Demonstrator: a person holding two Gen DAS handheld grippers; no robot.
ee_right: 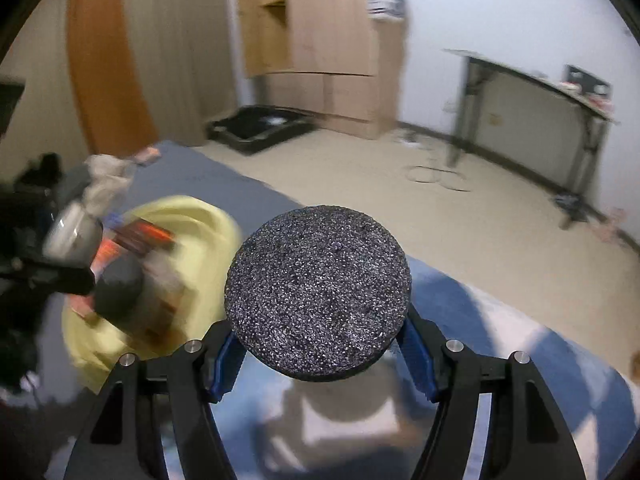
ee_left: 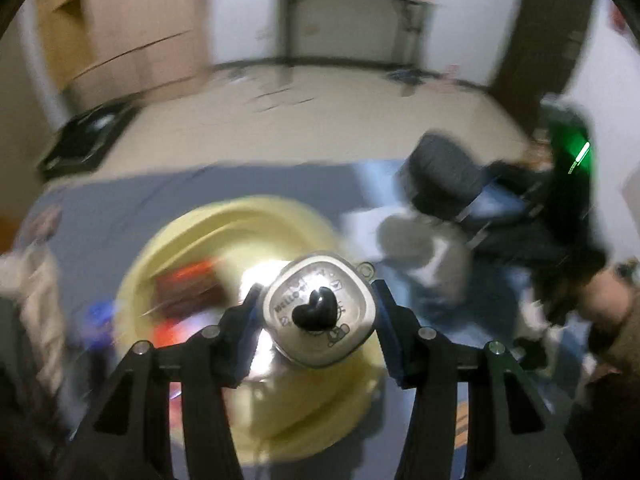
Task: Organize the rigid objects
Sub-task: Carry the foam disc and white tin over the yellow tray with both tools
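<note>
The left gripper (ee_left: 318, 314) is clamped on a small silver case (ee_left: 319, 312), which sits squarely between its two blue-lined fingers (ee_left: 390, 328), lifted above a yellow basin (ee_left: 192, 236). The case is a rounded square with a pale metal face, faint printed lettering and cartoon drawings, a glossy black heart in the middle and a small ring at its upper right corner. The basin is blurred; inside it show red and orange boxes (ee_left: 188, 292), and it rests on a grey-blue cloth (ee_left: 120, 208) that covers the surface below.

Further right, the right gripper (ee_right: 318, 344) grips a black disc (ee_right: 318, 292). The disc is pinched at its lower edge by the blue pads, so most of it stands above the fingertips. It is round and thick, with a coarse, sparkling, speckled face like foam or grit. In the right wrist view the yellow basin (ee_right: 196, 220) lies off to the left of the disc, and the left gripper (ee_right: 70, 240) hangs over it with the silver case (ee_right: 72, 228).
</note>
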